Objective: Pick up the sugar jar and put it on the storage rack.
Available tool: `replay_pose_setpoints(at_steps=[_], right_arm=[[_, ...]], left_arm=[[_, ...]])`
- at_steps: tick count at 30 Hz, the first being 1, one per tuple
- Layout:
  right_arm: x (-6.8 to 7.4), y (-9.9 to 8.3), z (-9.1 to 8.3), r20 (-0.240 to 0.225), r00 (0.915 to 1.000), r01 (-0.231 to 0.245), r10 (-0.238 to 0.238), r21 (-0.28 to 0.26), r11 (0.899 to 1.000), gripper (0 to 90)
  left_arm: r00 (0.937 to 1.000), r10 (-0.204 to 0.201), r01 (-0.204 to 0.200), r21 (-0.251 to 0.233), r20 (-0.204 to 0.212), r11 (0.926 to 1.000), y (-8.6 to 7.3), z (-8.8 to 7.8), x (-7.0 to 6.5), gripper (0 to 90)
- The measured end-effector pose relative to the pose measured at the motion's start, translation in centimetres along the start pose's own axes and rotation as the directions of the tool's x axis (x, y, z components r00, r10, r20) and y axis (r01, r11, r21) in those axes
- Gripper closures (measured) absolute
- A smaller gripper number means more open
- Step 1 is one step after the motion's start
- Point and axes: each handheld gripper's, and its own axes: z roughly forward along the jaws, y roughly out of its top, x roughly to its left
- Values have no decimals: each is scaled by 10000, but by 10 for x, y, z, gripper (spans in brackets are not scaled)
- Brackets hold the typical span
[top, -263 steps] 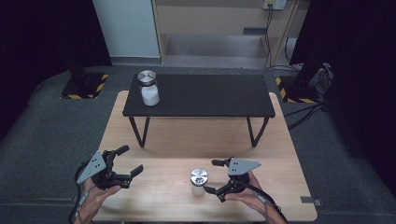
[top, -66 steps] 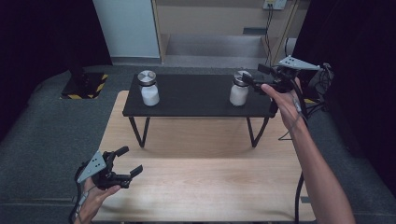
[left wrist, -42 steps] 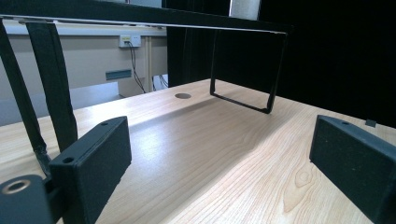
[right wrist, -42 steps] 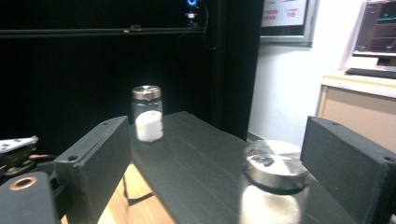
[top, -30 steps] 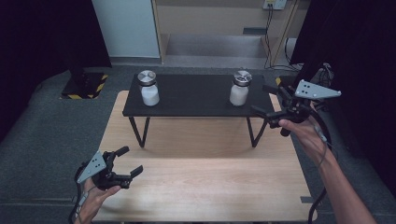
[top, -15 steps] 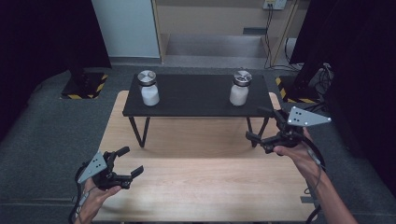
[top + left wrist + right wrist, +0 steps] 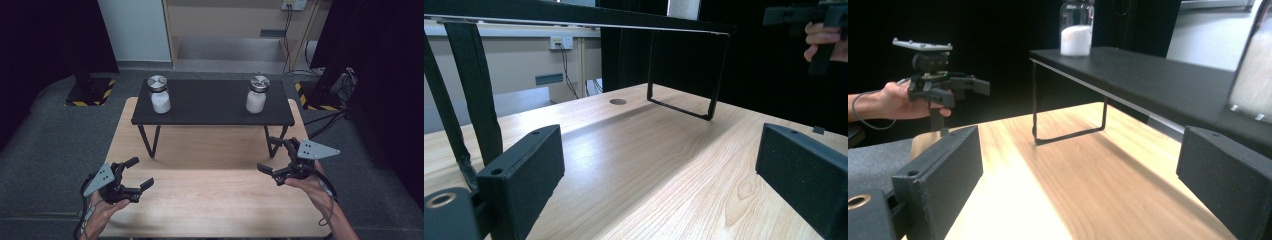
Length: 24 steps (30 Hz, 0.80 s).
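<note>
Two glass jars of white powder with metal lids stand on a low black shelf (image 7: 210,107): the left jar (image 7: 160,95) near its left end, the right jar (image 7: 257,95) near its right end. My left gripper (image 7: 141,172) hovers open over the wooden table's (image 7: 210,200) front left, its jaws (image 7: 659,165) bare. At the front right, below the shelf's right leg, my right gripper (image 7: 267,155) is open with nothing between its jaws (image 7: 1078,165). The right gripper view shows the left jar (image 7: 1076,30) far off and the left gripper (image 7: 943,82).
The shelf stands on thin black wire legs (image 7: 150,140) on the far half of the wooden table. Grey floor surrounds the table, with cables (image 7: 325,120) at the right. The right gripper's body appears at the top right of the left gripper view (image 7: 809,15).
The second jar, once on the wooden table, now stands on the shelf. My right gripper has dropped from beside the shelf's right end toward the table's front right. The left gripper stayed put.
</note>
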Motion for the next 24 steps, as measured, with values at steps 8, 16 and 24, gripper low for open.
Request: replay_pose_setpoints(at_steps=[8,16,24], right_arm=[[5,-26,7,-48,9997,-219,220,208,9995,48],[7,-39,13,-48,9994,-347,349,266,9990,48],[6,-44,13,-47,9991,-417,418,231,9989,51]], left_arm=[[10000,23,-23,45,22,10000,0,0,0,41],[10000,16,-16,68,46,10000,0,1,1,41],[10000,-2,1,116,47,9999,0,1,1,40]])
